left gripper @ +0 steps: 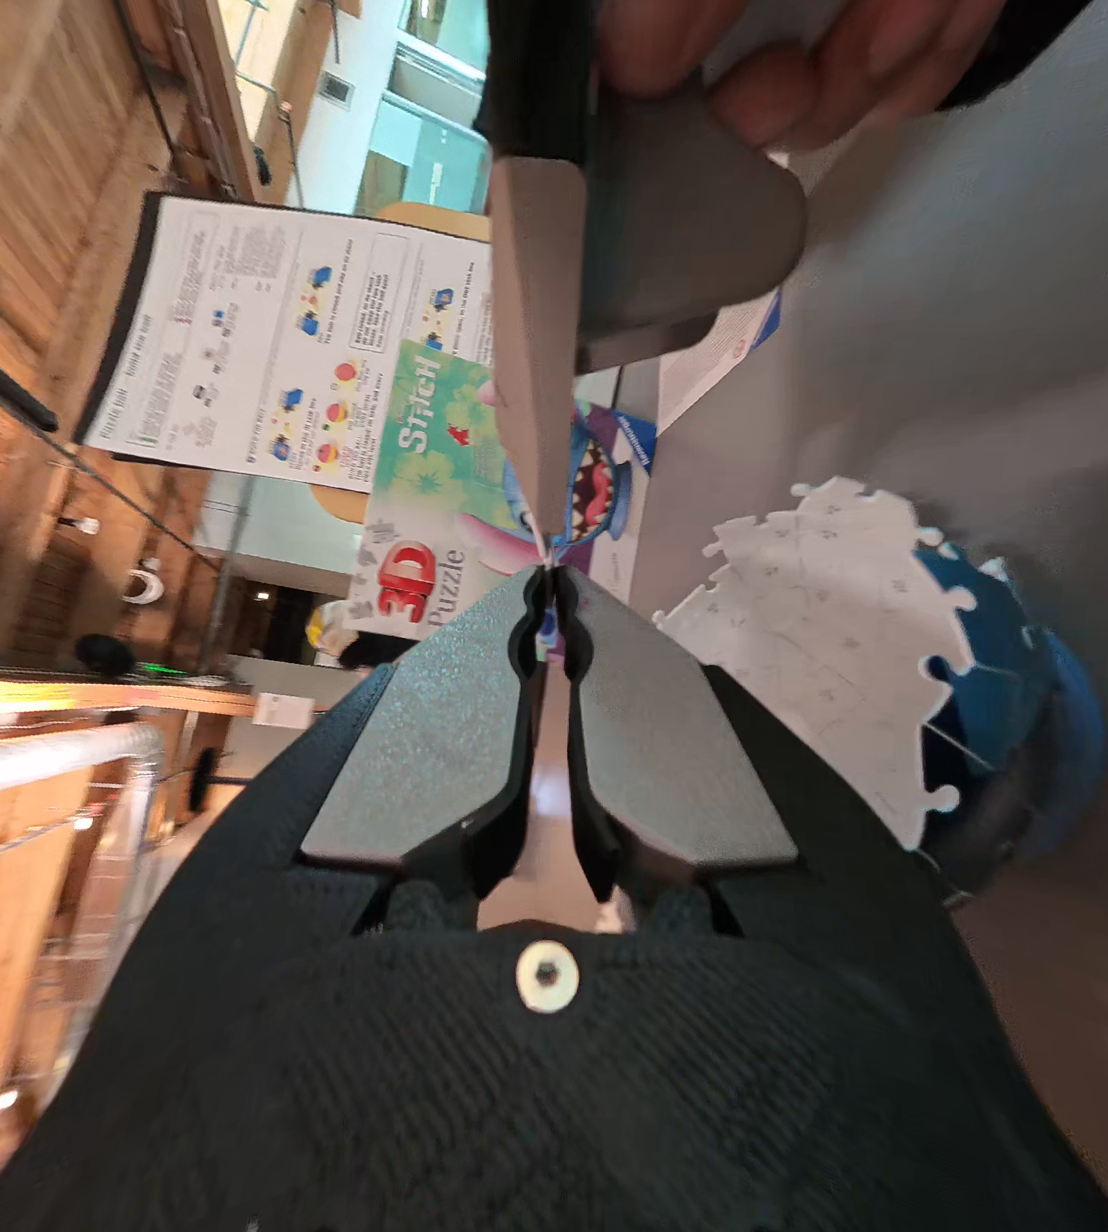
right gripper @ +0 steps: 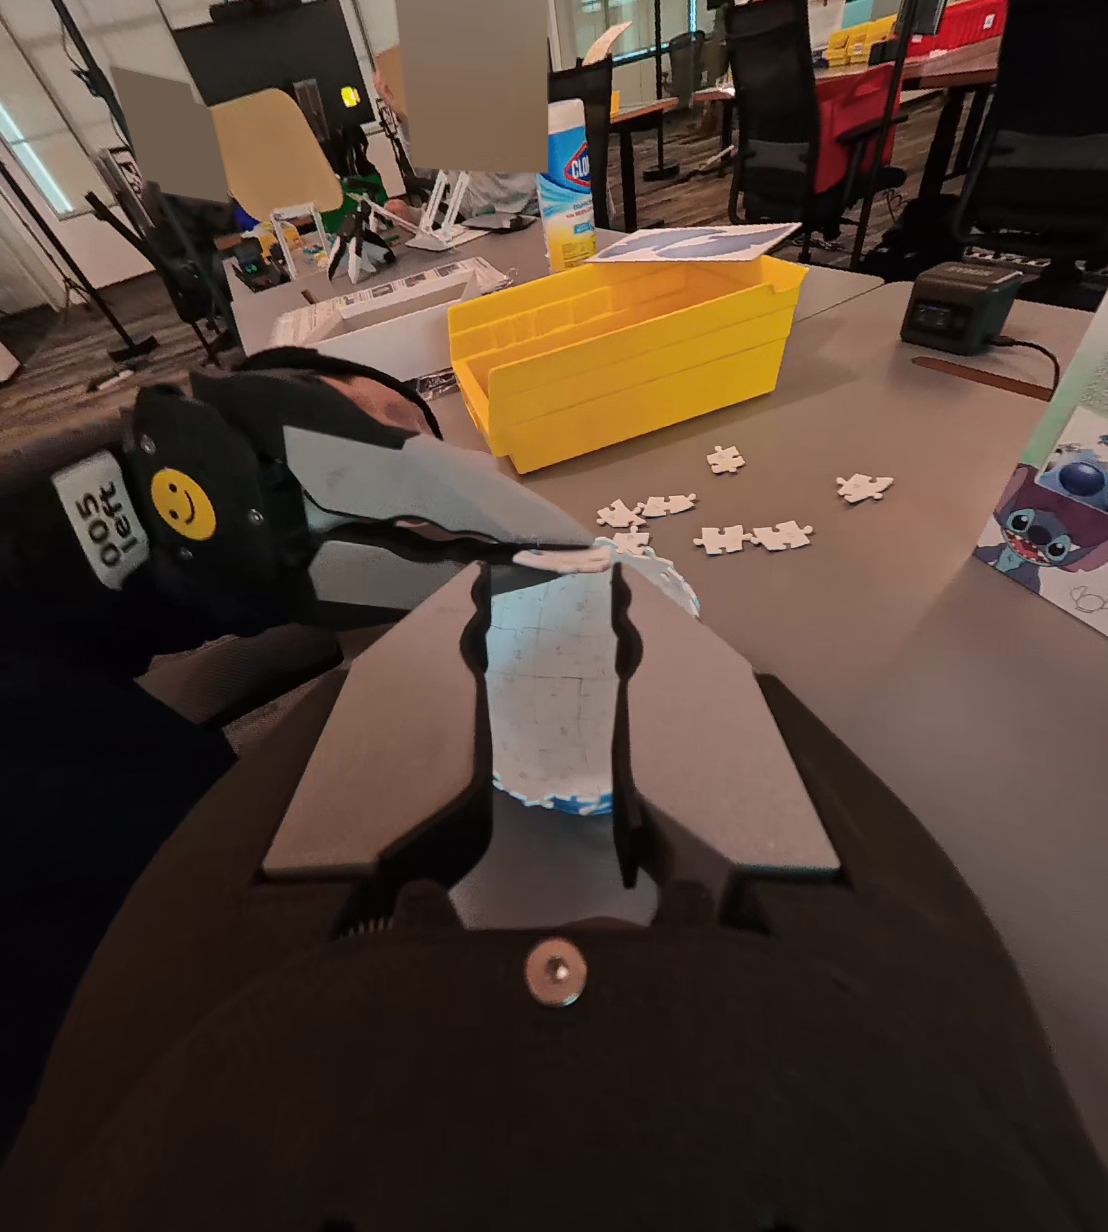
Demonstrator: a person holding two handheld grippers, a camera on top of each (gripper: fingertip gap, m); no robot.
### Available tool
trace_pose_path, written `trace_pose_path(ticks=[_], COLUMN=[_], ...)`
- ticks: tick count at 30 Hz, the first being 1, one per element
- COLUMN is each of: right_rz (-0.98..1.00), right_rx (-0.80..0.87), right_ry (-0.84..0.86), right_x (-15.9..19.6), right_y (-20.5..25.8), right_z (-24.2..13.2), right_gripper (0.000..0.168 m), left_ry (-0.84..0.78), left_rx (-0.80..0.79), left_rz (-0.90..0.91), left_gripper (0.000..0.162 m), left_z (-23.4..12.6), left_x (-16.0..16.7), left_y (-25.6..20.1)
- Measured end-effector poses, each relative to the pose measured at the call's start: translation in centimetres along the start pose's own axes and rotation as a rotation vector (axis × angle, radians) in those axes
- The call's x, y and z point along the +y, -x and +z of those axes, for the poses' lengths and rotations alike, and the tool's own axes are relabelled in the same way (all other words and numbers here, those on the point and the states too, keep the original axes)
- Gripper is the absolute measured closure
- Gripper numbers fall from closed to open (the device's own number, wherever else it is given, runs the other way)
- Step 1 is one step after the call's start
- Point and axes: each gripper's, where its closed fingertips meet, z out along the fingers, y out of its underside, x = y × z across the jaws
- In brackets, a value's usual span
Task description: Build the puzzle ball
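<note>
**Puzzle ball: shell partly built, loose pieces remaining**

Nearest the lens, the right gripper [right gripper: 550, 580] is standing with its jaws apart, hovering over the puzzle ball [right gripper: 551, 693] and holding nothing. I am seeing the ball as an open bowl-shaped shell, white inside, blue outside, jagged along its rim, resting on the grey table [right gripper: 871, 667].

The left gripper [left gripper: 548, 580] is reaching in from the left, its jaws drawn together on a puzzle piece [right gripper: 564, 559] held flat at the shell's far rim. In the left wrist view the two grippers' tips are meeting almost point to point.

Progress, as I am judging it: roughly the lower part of the ball is assembled; the upper part is missing. Seven loose pieces [right gripper: 754, 536] are lying white side up on the table beyond the shell, well apart from it. The held piece is not yet seated.

Surroundings: a yellow bin [right gripper: 624, 360] is sitting behind the loose pieces, a printed sheet resting across its top. The puzzle box [left gripper: 471, 507] is standing at the table edge beside an instruction sheet [left gripper: 251, 333]. A wipes canister [right gripper: 568, 187], office chairs and further benches are filling the room behind.
</note>
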Motion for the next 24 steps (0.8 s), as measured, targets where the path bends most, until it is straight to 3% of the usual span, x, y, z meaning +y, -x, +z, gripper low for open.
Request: trace_pose_path(ticks=[2,7,11,24], right_rz=[-0.009,-0.065,-0.1,-0.234], right_rx=[0.017,0.044,0.085,0.17], right_ry=[-0.009,-0.002,0.001,0.061], right_x=[-0.11,0.11,0.13,0.57], right_y=[-0.16,-0.14,-0.7,-0.71], right_z=[-0.15,-0.29,-0.69,-1.01], right_gripper=[0.143,0.141,0.158,0.159], left_ry=[0.006,0.021,0.007,-0.005], left_rx=[-0.043,-0.059,-0.065,-0.009], left_rz=[0.061,0.107,0.127,0.053], left_gripper=[0.162,0.161,0.162,0.161], left_z=[-0.11,0.02,-0.02,0.21], left_x=[-0.09,0.23,0.03,-0.26], left_y=[0.04,-0.22,-0.32,-0.81])
